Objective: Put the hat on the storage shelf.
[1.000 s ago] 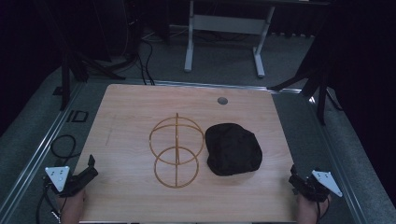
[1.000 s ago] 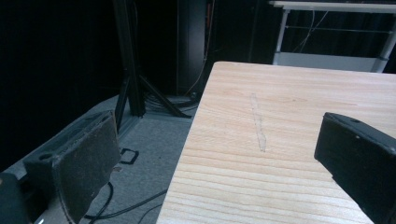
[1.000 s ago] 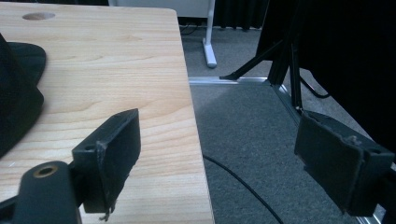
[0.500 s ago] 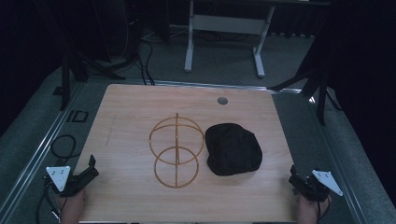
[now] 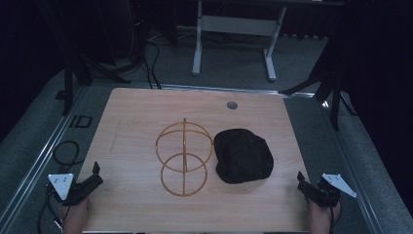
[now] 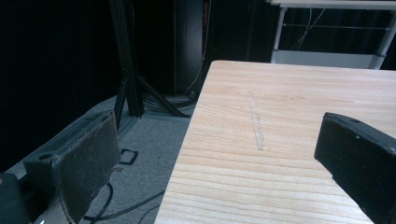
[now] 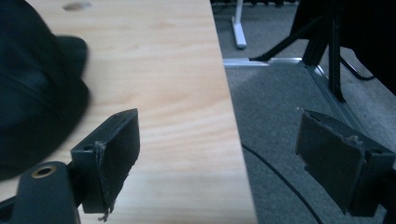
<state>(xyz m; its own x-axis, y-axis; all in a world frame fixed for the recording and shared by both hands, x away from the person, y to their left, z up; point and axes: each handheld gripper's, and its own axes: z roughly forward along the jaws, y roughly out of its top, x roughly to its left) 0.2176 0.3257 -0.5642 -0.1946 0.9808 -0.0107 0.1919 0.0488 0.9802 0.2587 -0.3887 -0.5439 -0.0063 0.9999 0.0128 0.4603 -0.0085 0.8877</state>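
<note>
**Room and surroundings: dim, carpeted work area**

Lighting is low; the far surroundings are near black. The light wood worktop [image 5: 146,112] has a round grey grommet [image 5: 232,105] near its far edge. Grey carpet floor [image 5: 234,58] surrounds it. A white desk frame [image 5: 234,29] stands beyond. Black stand legs [image 5: 331,87] flank the right, black cables [image 5: 153,53] trail far left.

High view looks down on the whole table [image 5: 126,117]. Gripper views sit low at opposite near corners, close, facing forward; all share the tabletop.
</note>
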